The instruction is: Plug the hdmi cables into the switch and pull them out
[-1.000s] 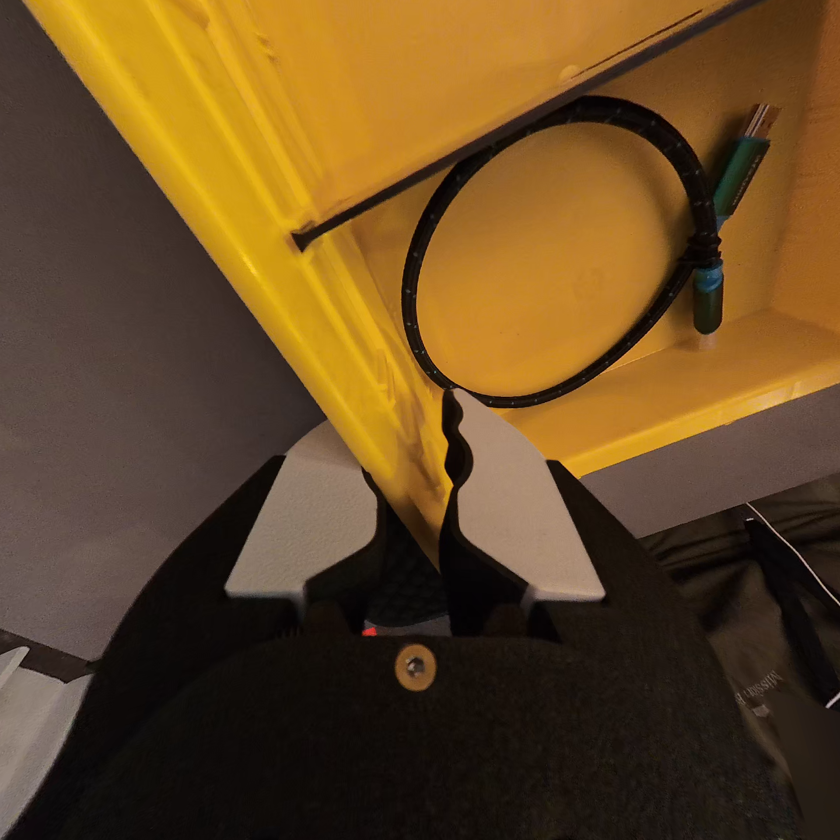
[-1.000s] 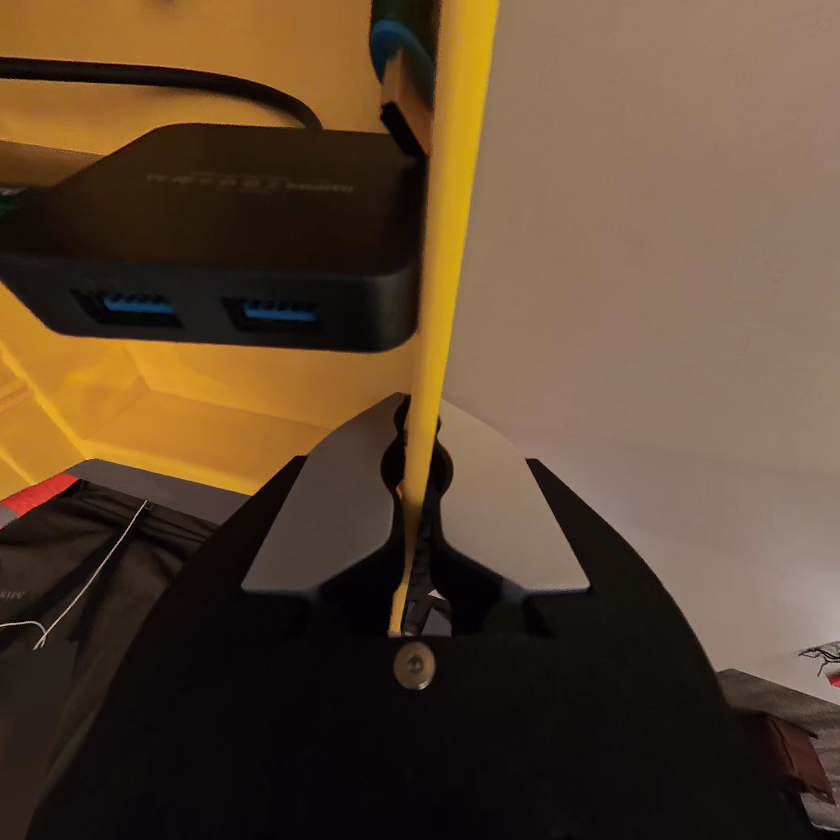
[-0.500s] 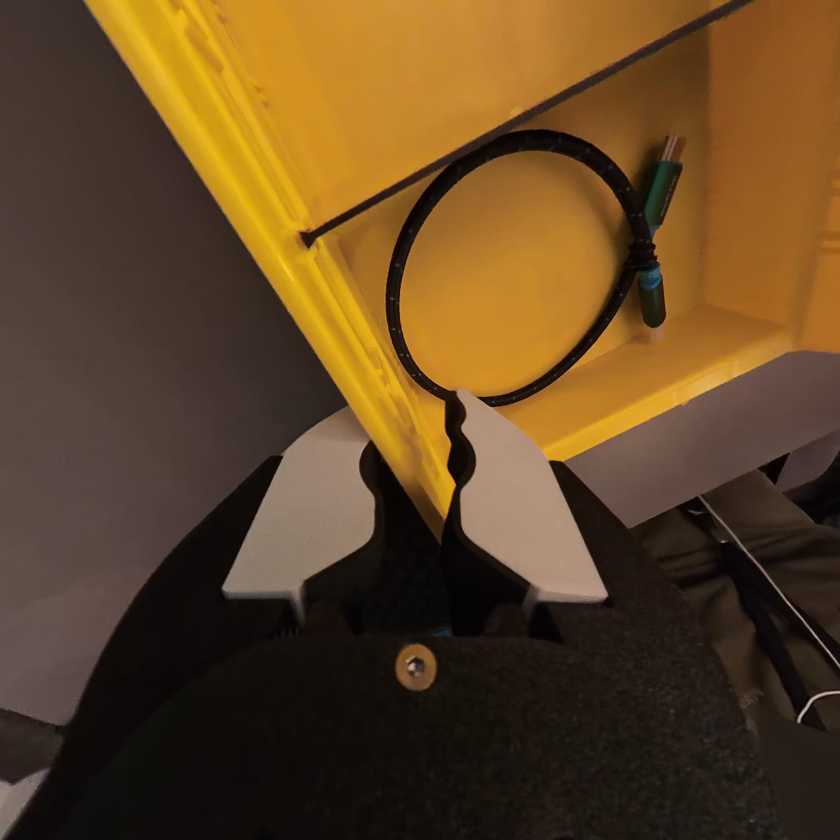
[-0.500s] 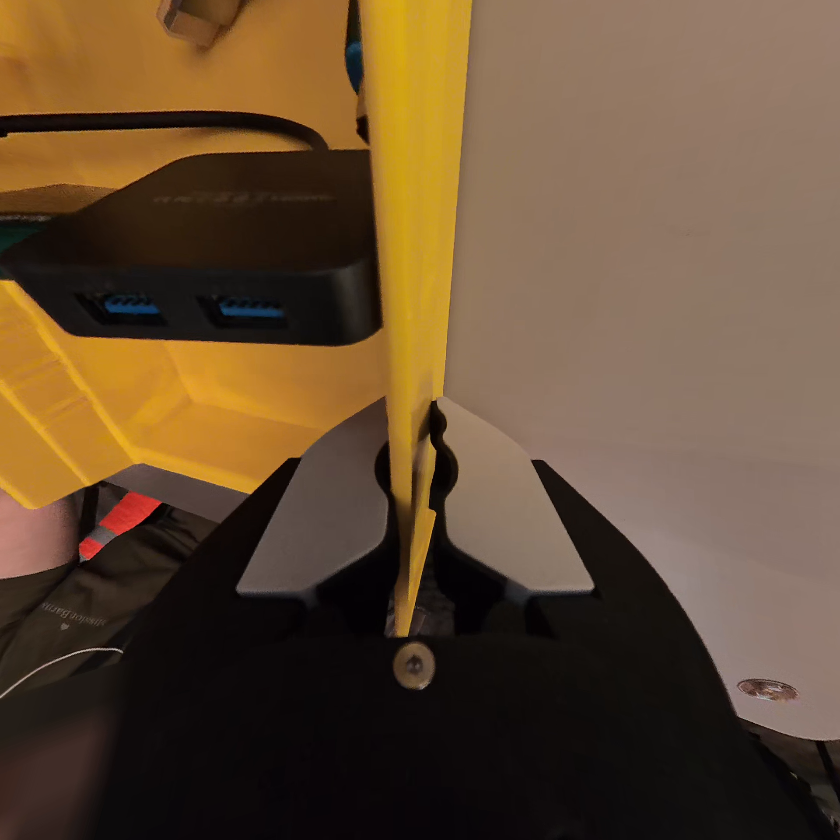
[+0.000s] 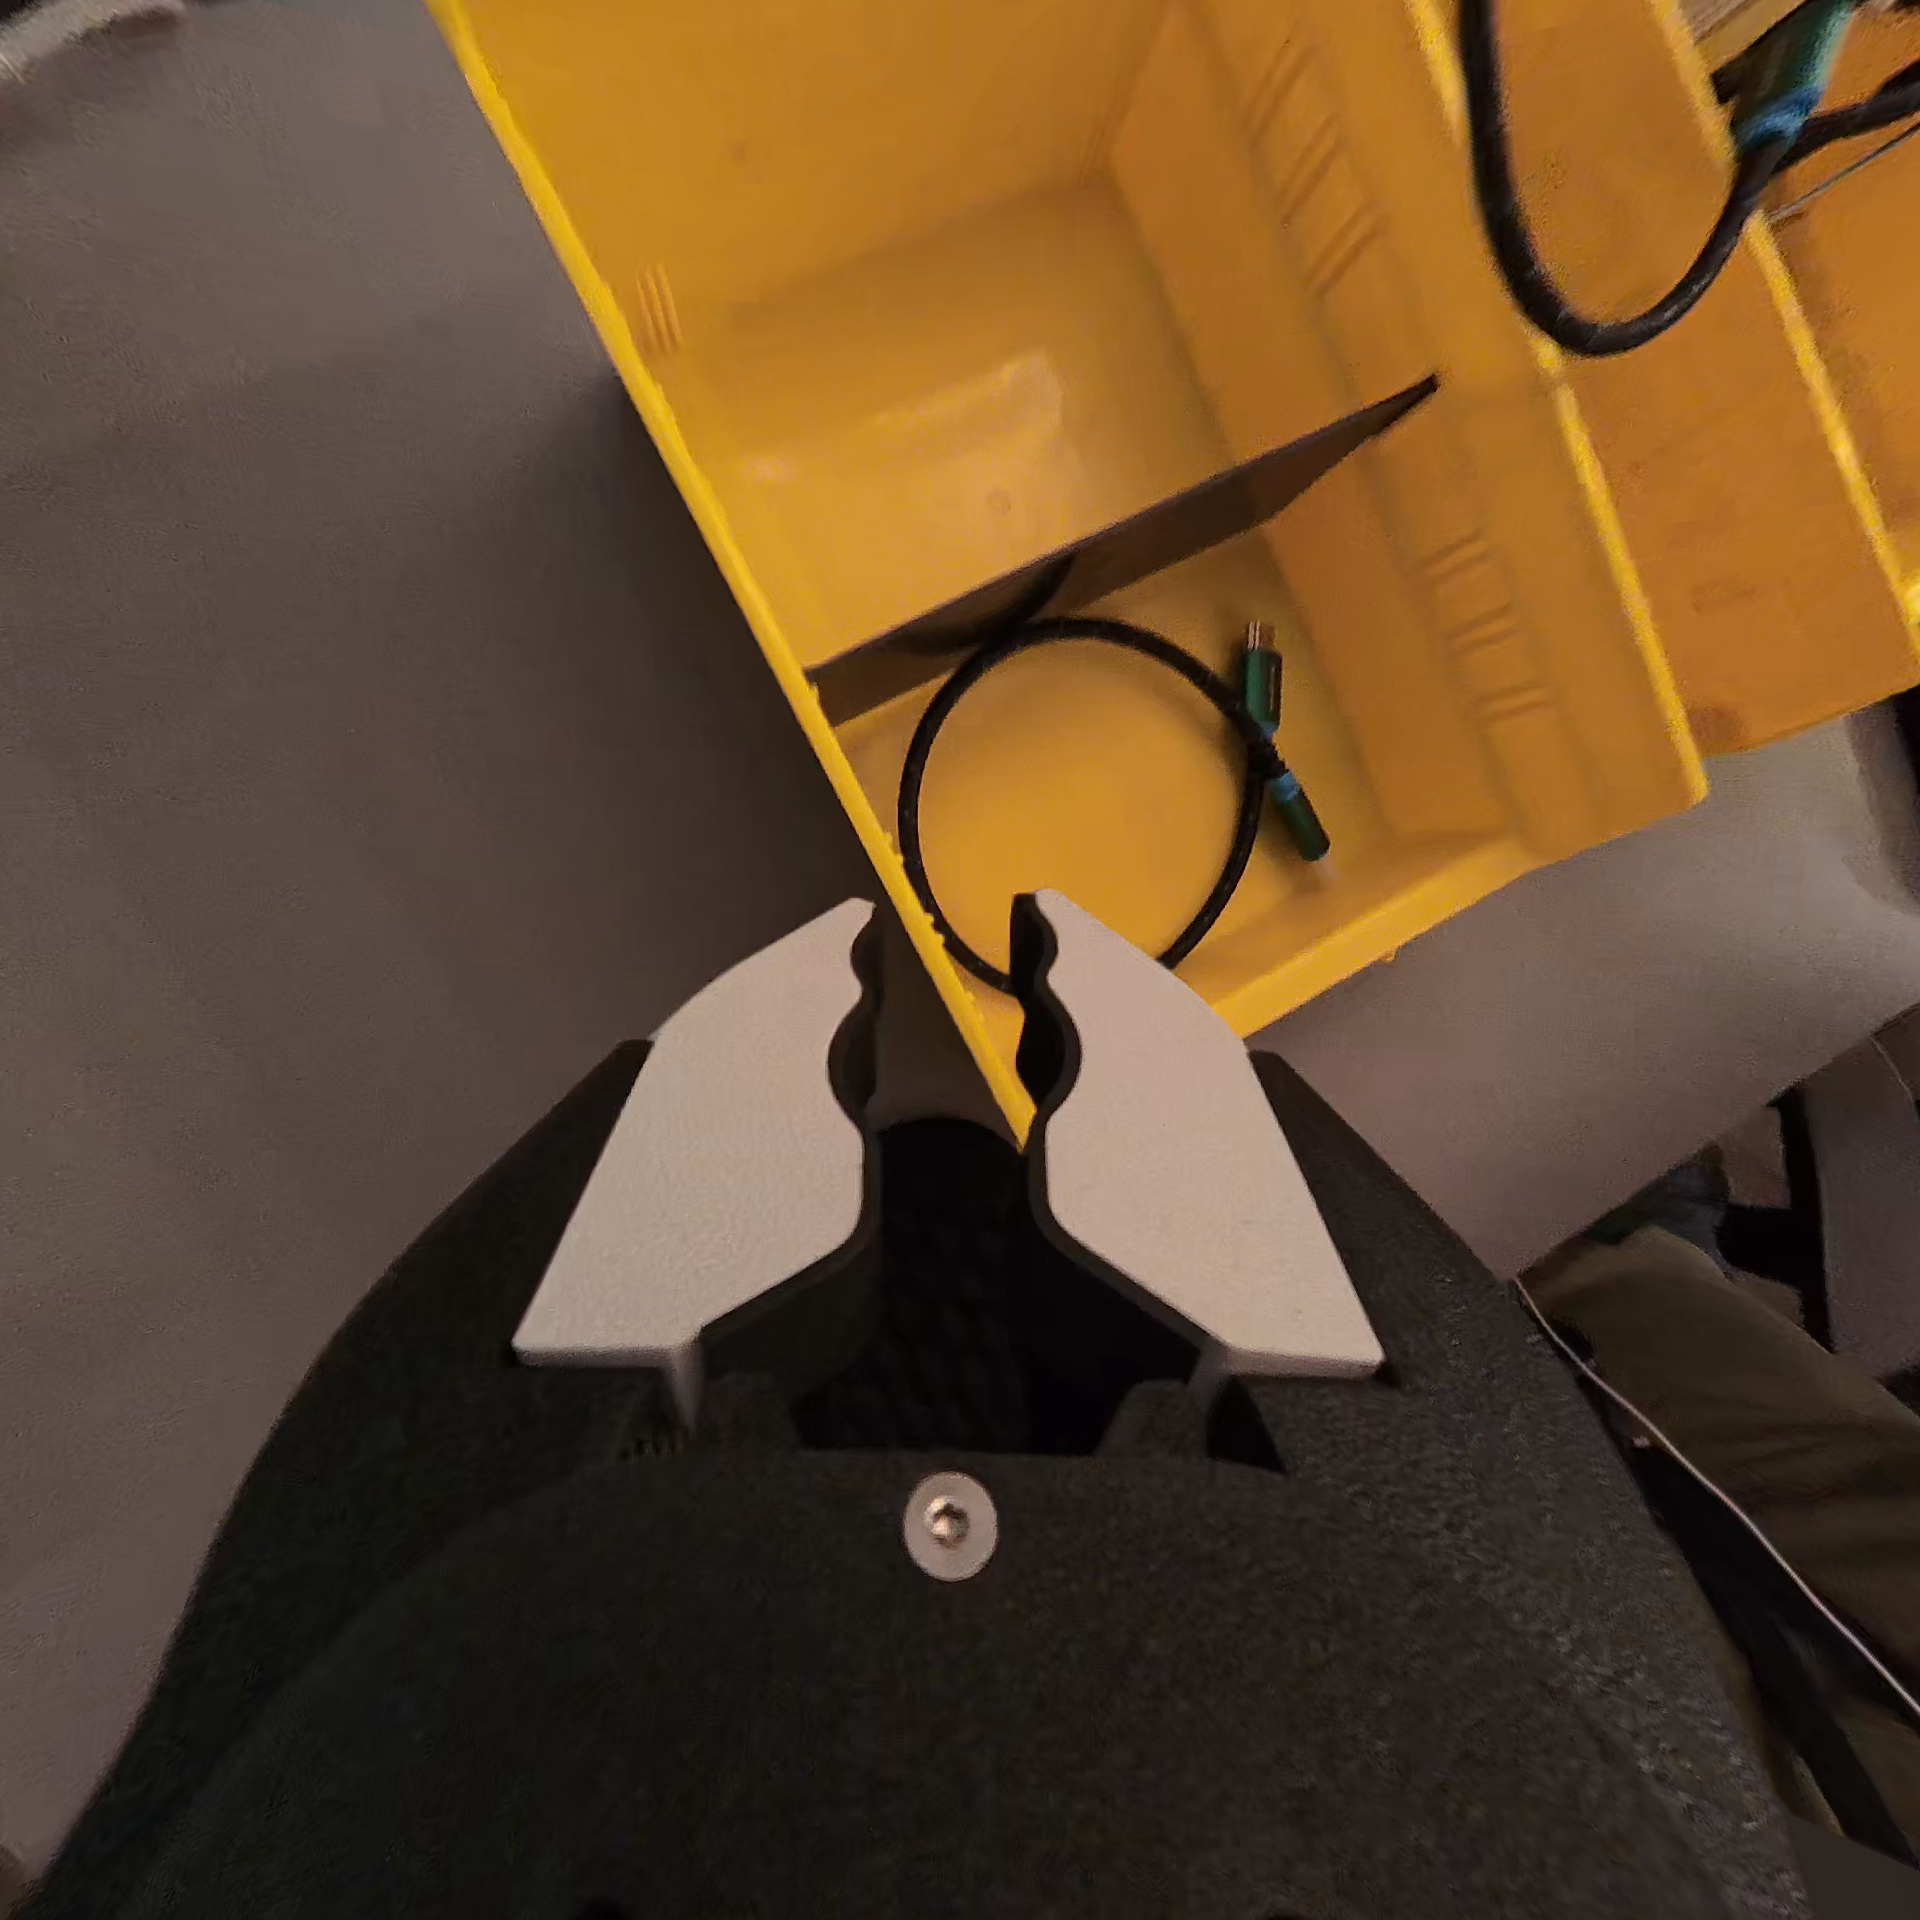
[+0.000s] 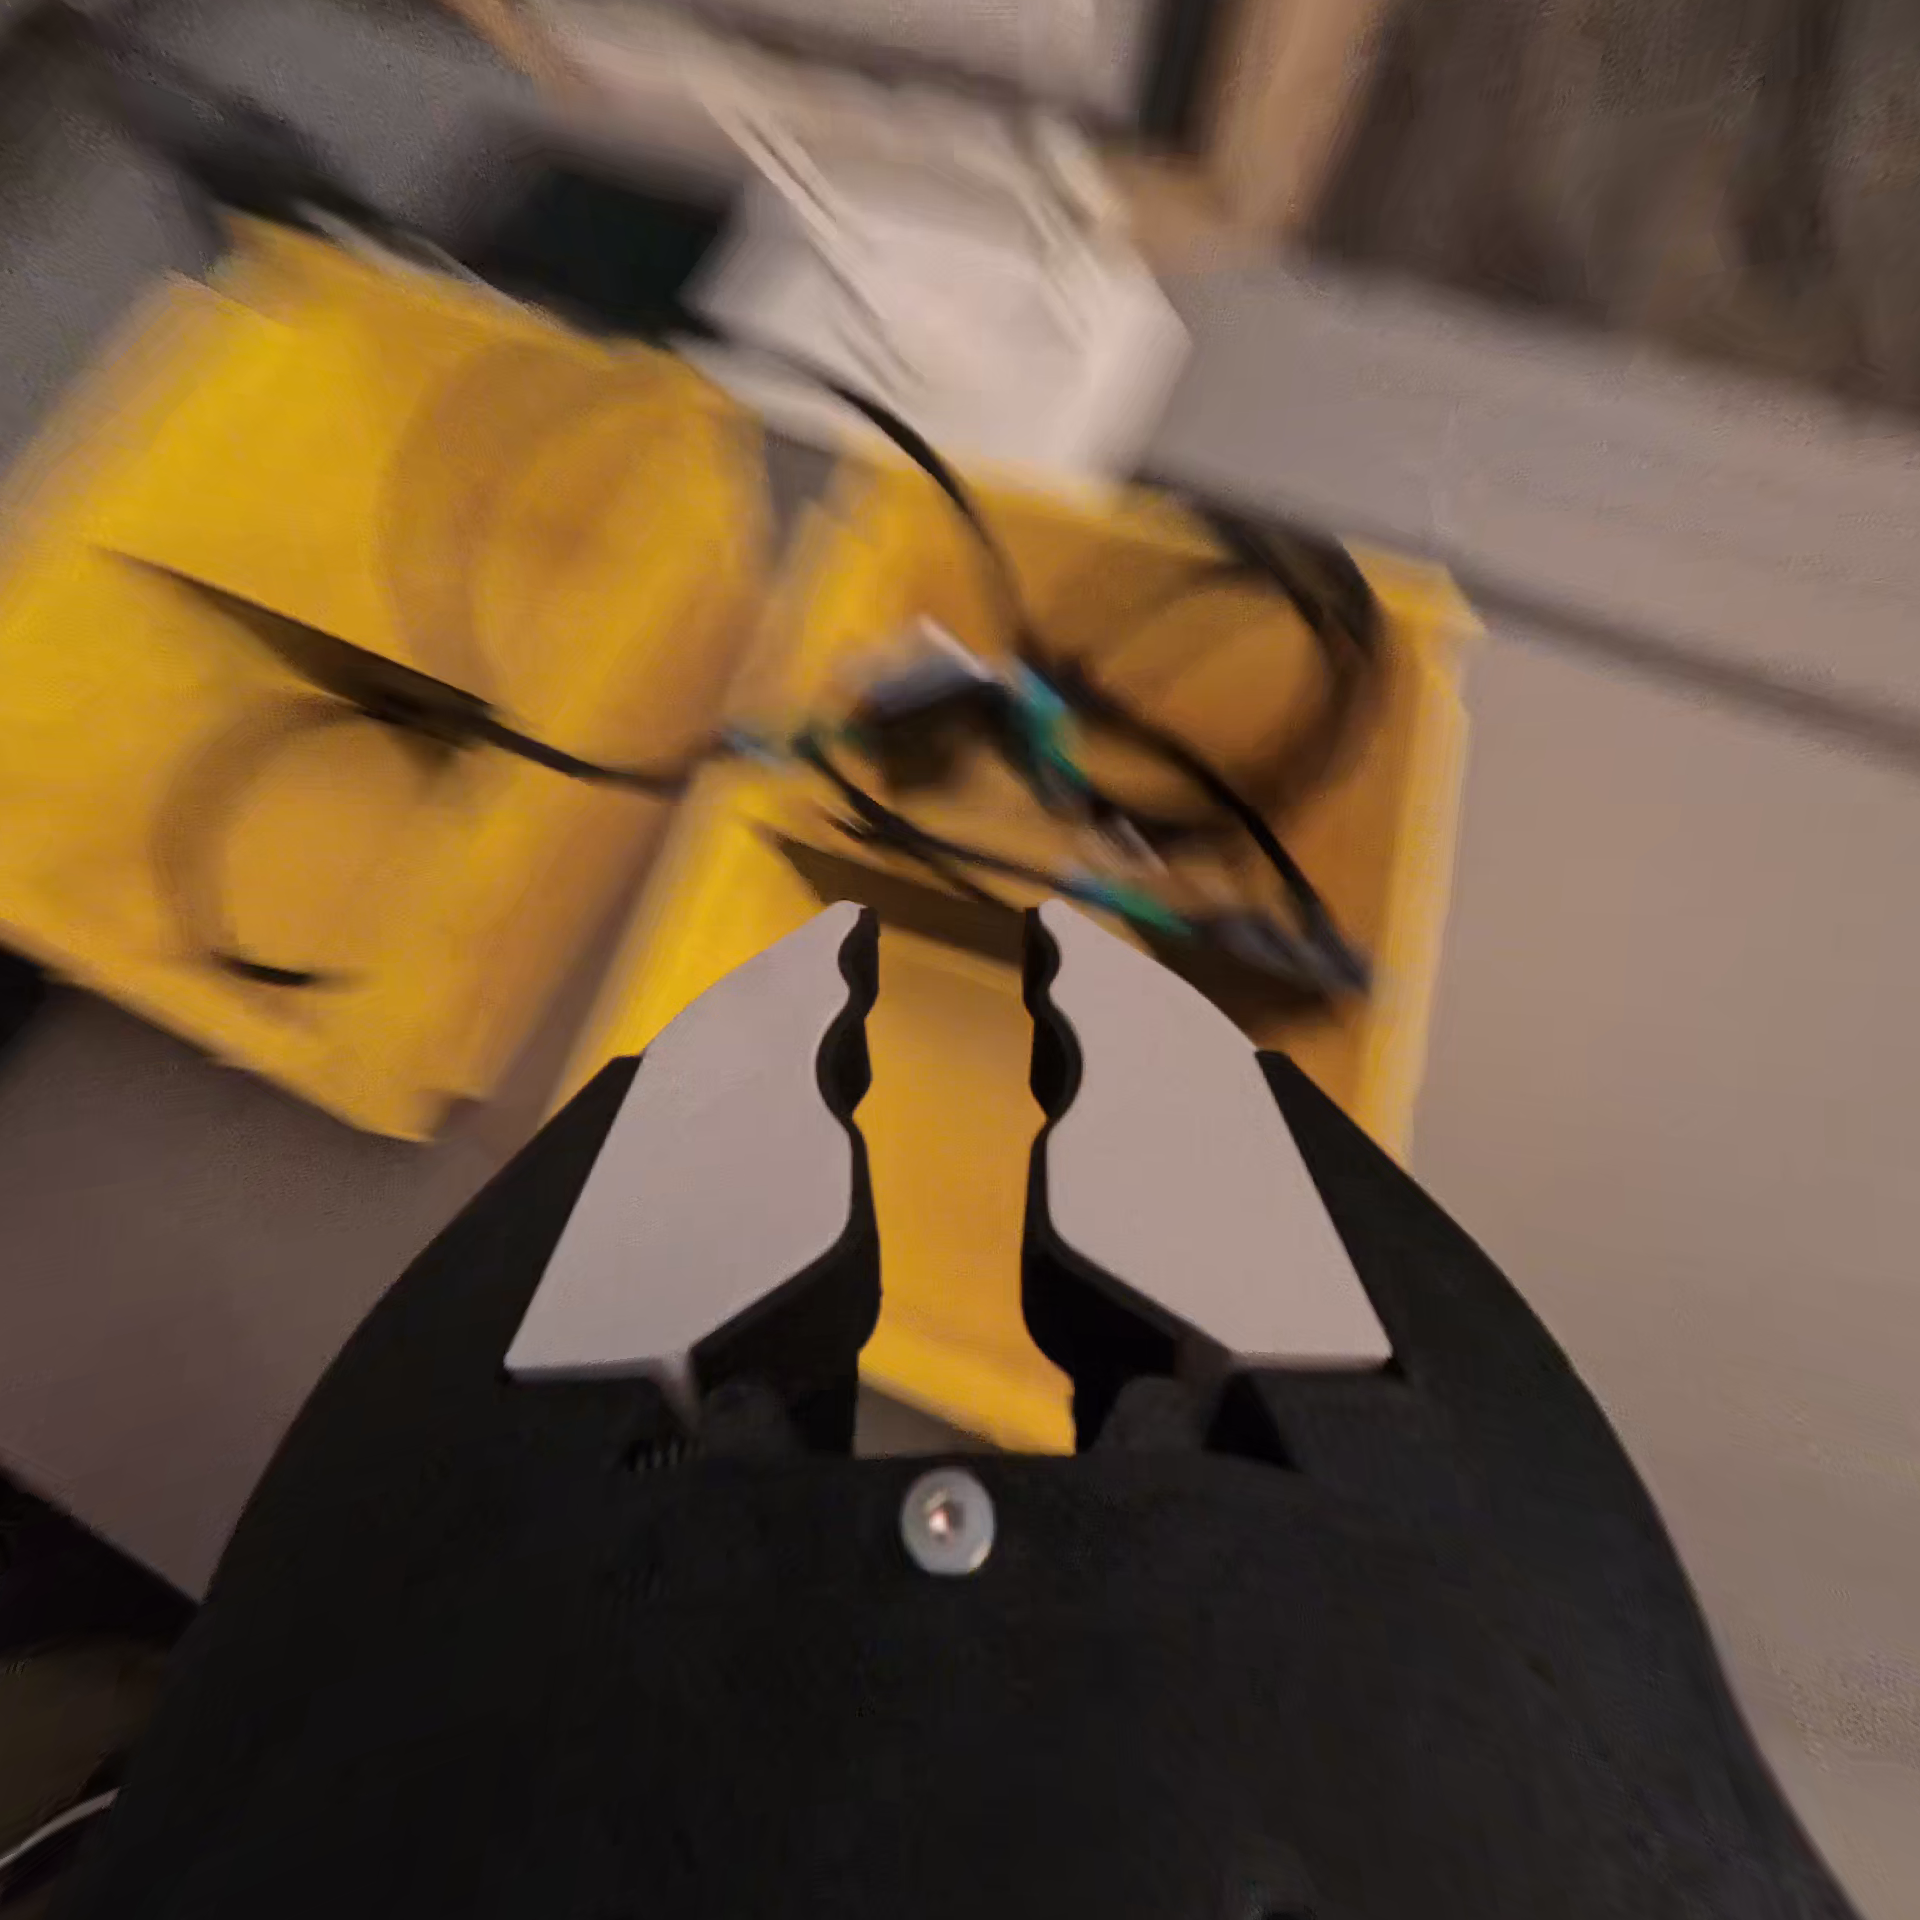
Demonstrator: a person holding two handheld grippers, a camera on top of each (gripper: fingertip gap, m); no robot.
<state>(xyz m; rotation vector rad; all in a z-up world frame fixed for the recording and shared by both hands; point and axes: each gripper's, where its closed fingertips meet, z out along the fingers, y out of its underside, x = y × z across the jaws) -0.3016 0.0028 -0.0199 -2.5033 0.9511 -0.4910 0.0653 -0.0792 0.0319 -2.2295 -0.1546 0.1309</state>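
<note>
Both grippers off the bins; coiled cable lies just ahead of my left fingers.

I see two yellow bins side by side: the left yellow bin [image 5: 1049,312] has a dark divider [image 5: 1143,540], and in its near compartment the coiled hdmi cable [image 5: 1081,790] lies flat, its green plugs [image 5: 1283,743] pointing up-right, away from me. My left gripper [image 5: 945,920] is nearer it, fingers apart and straddling the bin's rim without pinching. My right gripper [image 6: 951,920], also apart and holding nothing, faces the right yellow bin [image 6: 1423,831], where a blurred tangle of cables [image 6: 1049,769] sits; I cannot pick out the switch there. A second ago both grippers were clamped on the bin walls; now they have let go and backed off.
</note>
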